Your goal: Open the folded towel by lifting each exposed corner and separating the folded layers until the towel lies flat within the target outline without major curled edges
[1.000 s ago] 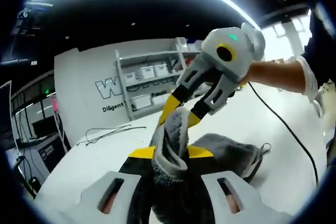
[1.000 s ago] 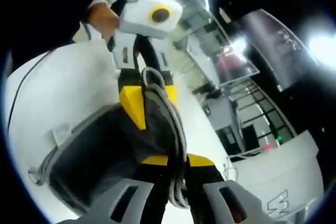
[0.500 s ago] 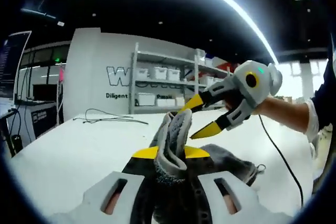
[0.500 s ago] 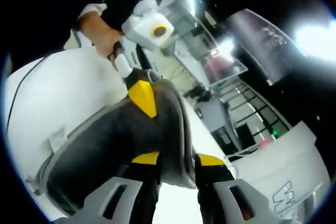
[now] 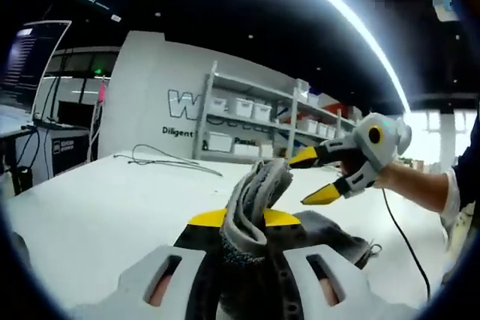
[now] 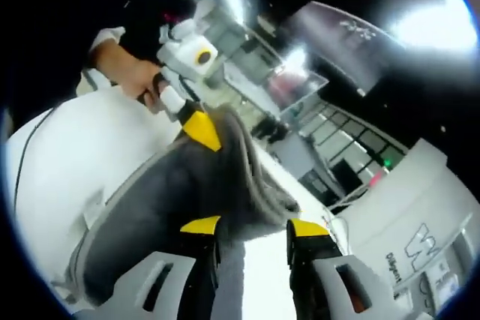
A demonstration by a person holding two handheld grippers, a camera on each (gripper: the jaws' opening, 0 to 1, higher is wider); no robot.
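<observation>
A grey towel (image 5: 259, 189) hangs in thick folds from my left gripper (image 5: 244, 220), whose yellow-tipped jaws are shut on it; the rest droops to the white table (image 5: 97, 200) at the right. My right gripper (image 5: 298, 183) hovers just right of the raised fold, jaws open, a small gap from the cloth. In the right gripper view the right gripper (image 6: 253, 226) stands open with the towel (image 6: 165, 207) spread ahead of it. Beyond, the left gripper (image 6: 199, 131), held by a hand, pinches the towel's upper edge.
A loose black cable (image 5: 165, 162) lies on the far part of the table. Metal shelves with white bins (image 5: 240, 121) stand behind it. A thin cable (image 5: 405, 237) trails from the right gripper across the table's right side.
My right gripper has opened, let go of the towel's raised fold and drawn away to the right. The left gripper keeps its hold on the towel.
</observation>
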